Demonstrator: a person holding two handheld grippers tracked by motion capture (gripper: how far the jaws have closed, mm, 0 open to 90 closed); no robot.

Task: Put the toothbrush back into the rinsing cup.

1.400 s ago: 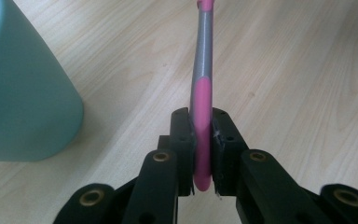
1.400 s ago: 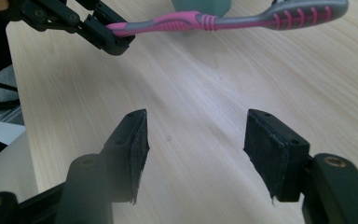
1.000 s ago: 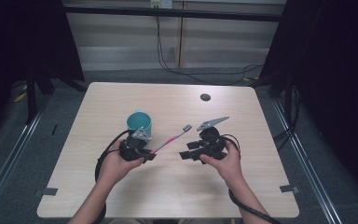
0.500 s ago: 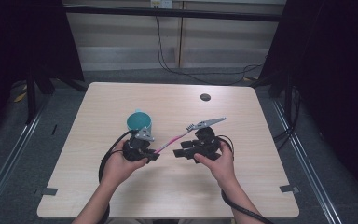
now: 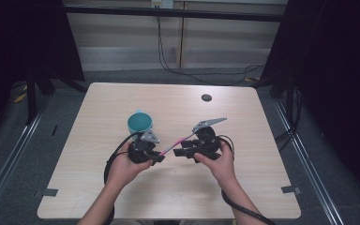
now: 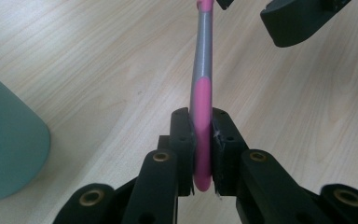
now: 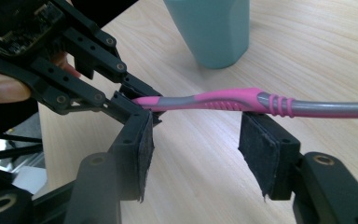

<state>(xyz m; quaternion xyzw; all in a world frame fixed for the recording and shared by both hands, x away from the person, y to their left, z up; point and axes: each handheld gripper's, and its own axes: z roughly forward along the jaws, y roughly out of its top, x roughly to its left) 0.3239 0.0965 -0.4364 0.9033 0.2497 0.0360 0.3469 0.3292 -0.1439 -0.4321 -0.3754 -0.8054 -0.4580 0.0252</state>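
A pink and grey toothbrush (image 5: 174, 143) is held level above the table, and my left gripper (image 5: 158, 157) is shut on the pink end of its handle. The left gripper view shows the pads (image 6: 182, 140) pressing both sides of the toothbrush (image 6: 203, 88). My right gripper (image 5: 182, 152) faces it from the right with its jaws open. In the right gripper view the toothbrush (image 7: 214, 100) runs crosswise just past the tips of the right gripper (image 7: 196, 149), whose pads (image 7: 256, 149) do not press on it. A teal cup (image 5: 139, 123) stands upright just behind the left gripper.
A small dark disc (image 5: 206, 97) lies near the far edge of the light wooden table (image 5: 243, 197). The teal cup (image 7: 209, 28) stands close behind the toothbrush. Cables trail from both grippers toward the person. Dark floor and rails surround the table.
My right gripper has shifted a little left, closing the gap to the left gripper, so its jaws now sit at the toothbrush shaft. The left gripper and cup have stayed put.
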